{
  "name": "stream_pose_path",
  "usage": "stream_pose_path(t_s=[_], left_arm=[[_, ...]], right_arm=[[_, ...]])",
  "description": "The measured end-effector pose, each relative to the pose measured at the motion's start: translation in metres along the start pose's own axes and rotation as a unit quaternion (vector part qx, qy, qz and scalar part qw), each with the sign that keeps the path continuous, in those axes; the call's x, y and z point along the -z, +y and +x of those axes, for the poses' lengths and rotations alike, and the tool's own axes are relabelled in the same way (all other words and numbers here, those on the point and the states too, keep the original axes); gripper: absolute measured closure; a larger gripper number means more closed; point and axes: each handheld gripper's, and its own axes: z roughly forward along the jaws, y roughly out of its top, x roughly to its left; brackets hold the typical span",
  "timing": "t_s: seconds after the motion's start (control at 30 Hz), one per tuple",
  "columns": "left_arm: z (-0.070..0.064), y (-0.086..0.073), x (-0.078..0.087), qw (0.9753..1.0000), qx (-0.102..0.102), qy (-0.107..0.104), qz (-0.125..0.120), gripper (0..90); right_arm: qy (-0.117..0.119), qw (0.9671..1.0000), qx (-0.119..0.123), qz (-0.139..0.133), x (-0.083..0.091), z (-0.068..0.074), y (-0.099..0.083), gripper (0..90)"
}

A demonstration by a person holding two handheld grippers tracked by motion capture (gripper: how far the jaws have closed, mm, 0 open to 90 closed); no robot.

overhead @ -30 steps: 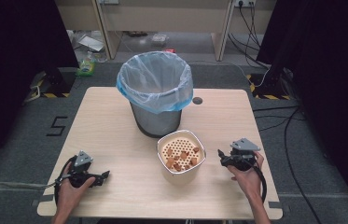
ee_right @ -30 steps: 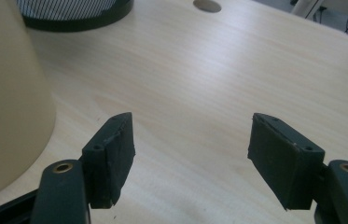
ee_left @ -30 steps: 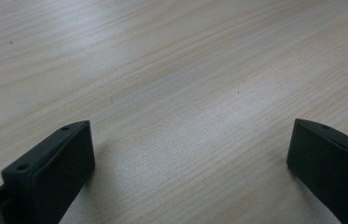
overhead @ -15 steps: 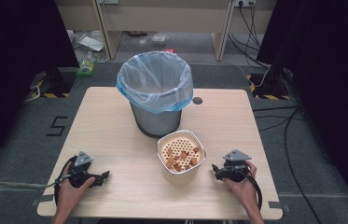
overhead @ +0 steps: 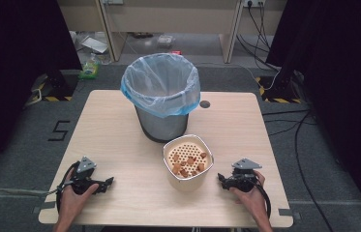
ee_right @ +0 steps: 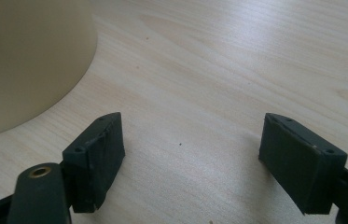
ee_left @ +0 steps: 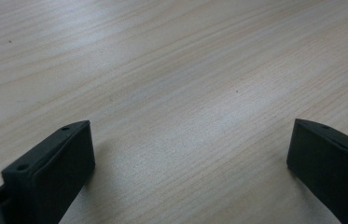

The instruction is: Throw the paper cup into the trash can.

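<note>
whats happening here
A person sits at a wooden table with a tool in each hand. The right tool is open, low over the table beside a cream container of brown scraps. The left tool is open too, resting near the front edge. Behind the container stands a lined trash bin. Nothing is gripped yet.
</note>
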Motion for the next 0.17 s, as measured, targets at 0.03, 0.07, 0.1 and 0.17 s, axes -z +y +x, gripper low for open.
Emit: stream_pose_path(t_s=[0.03, 0.07, 0.1, 0.17], left_arm=[[0.0000, 0.0000, 0.0000, 1.0000, 0.000, 0.000, 0.000, 0.1], [0.0000, 0.0000, 0.0000, 1.0000, 0.000, 0.000, 0.000, 0.1], [0.0000, 0.0000, -0.0001, 1.0000, 0.000, 0.000, 0.000, 0.1], [0.0000, 0.0000, 0.0000, 1.0000, 0.000, 0.000, 0.000, 0.0]], right_arm=[[-0.001, 1.0000, -0.002, 0.000, 0.0000, 0.0003, 0.0000, 22.2], [0.000, 1.0000, -0.001, 0.000, -0.0001, 0.0000, 0.0000, 22.0], [0.000, 1.0000, 0.001, 0.000, -0.0002, -0.0001, 0.0001, 21.8], [0.000, 1.0000, 0.000, 0.001, -0.0002, 0.0001, 0.0001, 21.3]])
